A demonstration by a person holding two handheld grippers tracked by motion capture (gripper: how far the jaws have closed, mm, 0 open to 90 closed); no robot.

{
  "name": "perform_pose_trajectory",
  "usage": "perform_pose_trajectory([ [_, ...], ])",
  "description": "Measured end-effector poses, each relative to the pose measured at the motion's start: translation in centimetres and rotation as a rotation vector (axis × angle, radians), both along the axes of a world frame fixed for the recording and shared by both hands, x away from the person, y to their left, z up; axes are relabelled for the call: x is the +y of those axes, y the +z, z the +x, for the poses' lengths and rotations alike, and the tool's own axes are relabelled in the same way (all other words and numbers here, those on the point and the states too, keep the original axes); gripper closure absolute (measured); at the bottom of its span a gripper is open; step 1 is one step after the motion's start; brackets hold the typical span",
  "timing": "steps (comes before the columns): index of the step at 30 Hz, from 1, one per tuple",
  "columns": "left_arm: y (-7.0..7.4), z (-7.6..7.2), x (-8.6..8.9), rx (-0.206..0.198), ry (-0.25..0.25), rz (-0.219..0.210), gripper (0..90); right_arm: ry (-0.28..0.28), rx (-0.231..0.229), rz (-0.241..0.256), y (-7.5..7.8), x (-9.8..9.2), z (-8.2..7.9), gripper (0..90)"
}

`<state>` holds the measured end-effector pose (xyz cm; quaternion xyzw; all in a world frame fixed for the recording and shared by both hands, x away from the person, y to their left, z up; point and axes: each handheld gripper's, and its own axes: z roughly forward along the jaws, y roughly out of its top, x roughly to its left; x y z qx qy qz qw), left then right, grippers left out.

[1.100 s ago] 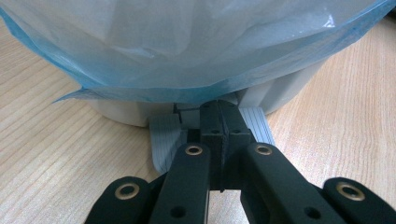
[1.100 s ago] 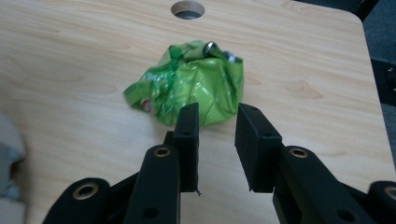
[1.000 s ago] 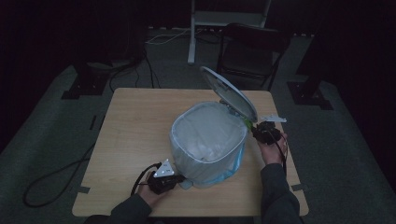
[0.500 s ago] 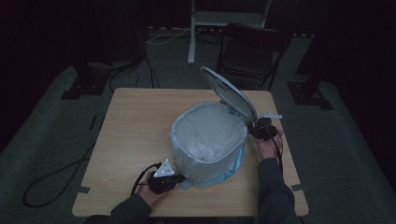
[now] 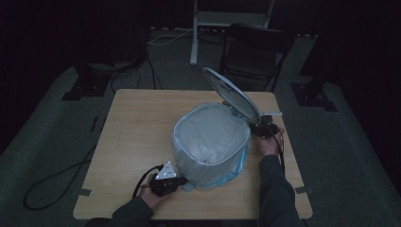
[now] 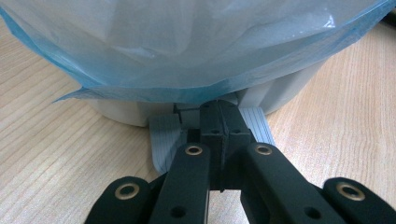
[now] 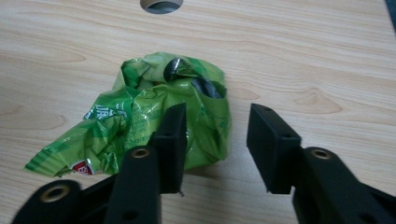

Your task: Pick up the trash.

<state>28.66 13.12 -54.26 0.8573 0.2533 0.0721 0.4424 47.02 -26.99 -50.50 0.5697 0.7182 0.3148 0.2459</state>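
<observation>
The light wooden bench (image 5: 137, 137) takes up the middle of the high view. On it, a bit right of the middle, stands a big round grey bin with a blue-edged see-through bag (image 5: 210, 144) lining it. Its round grey lid (image 5: 231, 93) is tipped up at the bin's upper right side, facing down and left.

At the bottom of the bin, low in the high view, the left tongs (image 5: 178, 180) sit on the grey ribbed foot pedal (image 6: 164, 135). In the left gripper view the jaws are pressed together, tips on the pedal, pointing at the bin's base.

The right tongs (image 5: 259, 127) are at the right side of the bin, near the bench edge. In the right gripper view their jaws are spread apart. A crumpled shiny green snack wrapper (image 7: 154, 112) lies flat on the bench, mostly left of the gap. Its long side runs from the lower left of that frame up to the middle. The left jaw sits in front of it, and I cannot tell if it touches.
</observation>
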Motion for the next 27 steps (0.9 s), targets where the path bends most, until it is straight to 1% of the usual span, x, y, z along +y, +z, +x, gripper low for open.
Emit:
perform_pose_trajectory([
  [1,0.0,0.0,0.0,0.0,0.0,0.0,90.0,0.004,0.002,-0.004,-0.1,0.0,0.1,60.5],
  [4,0.0,0.0,0.0,0.001,0.0,-0.001,90.0,0.014,0.007,-0.009,-0.3,0.1,0.2,72.1],
  [6,0.0,0.0,0.0,0.002,0.0,-0.002,90.0,0.019,0.009,-0.002,-0.3,0.1,0.2,79.2],
  [9,0.0,0.0,0.0,0.003,0.001,-0.003,90.0,0.026,0.006,-0.007,-0.3,0.0,0.0,83.8],
  [12,0.0,0.0,0.0,0.002,0.0,-0.002,90.0,0.035,-0.002,-0.011,-0.3,-0.1,-0.3,85.5],
  [15,0.0,0.0,0.0,0.002,0.0,-0.001,90.0,0.036,0.0,-0.015,-0.3,-0.2,-0.5,86.0],
  [20,0.0,0.0,0.0,0.002,0.0,-0.002,90.0,0.035,-0.007,-0.041,0.1,-0.1,-0.9,86.3],
  [21,0.0,0.0,0.0,0.003,0.001,-0.003,90.0,0.037,-0.014,-0.06,0.5,-0.1,-1.2,86.3],
  [22,0.0,0.0,0.0,0.002,0.0,-0.002,90.0,0.036,-0.017,-0.066,0.6,-0.1,-1.2,86.3],
  [27,0.0,0.0,0.0,0.003,0.0,-0.003,90.0,0.035,-0.024,-0.077,1.0,0.0,-1.5,86.3],
])
